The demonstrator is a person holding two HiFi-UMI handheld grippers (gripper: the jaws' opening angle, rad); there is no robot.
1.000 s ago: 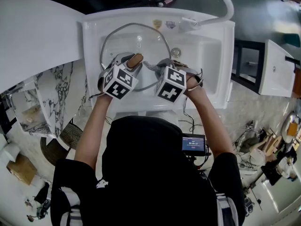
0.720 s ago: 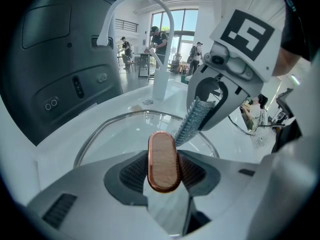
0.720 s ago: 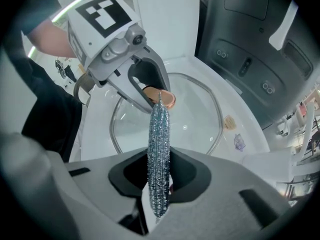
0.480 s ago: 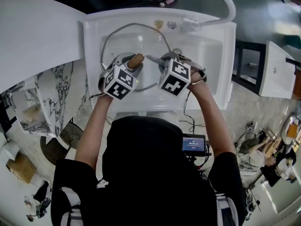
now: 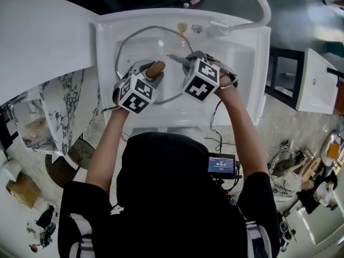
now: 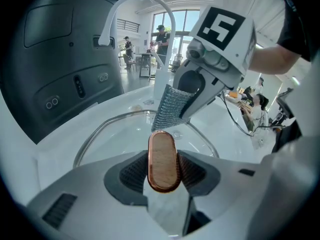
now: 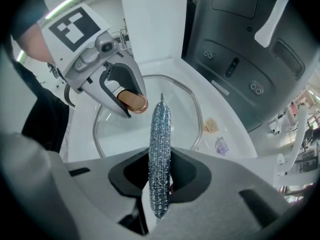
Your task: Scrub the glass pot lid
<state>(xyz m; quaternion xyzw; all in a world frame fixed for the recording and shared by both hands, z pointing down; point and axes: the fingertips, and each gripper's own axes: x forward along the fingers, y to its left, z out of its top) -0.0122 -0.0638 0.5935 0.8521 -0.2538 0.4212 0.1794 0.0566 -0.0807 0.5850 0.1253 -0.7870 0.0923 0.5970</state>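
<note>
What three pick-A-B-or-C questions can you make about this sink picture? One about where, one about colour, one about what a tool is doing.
1. Where is the glass pot lid?
A. on the floor
B. in the white sink
C. on a shelf

2. What colour is the scrubbing cloth in the right tool?
A. silvery
B. red
C. green

3. What is the left tool doing?
A. hanging open and empty
B. squeezing a cup
C. shut on the lid's wooden knob

Answers: B, the sink's white walls surround the lid; A, the mesh glitters silver between the jaws; C, its jaws grip the knob on both sides.
</note>
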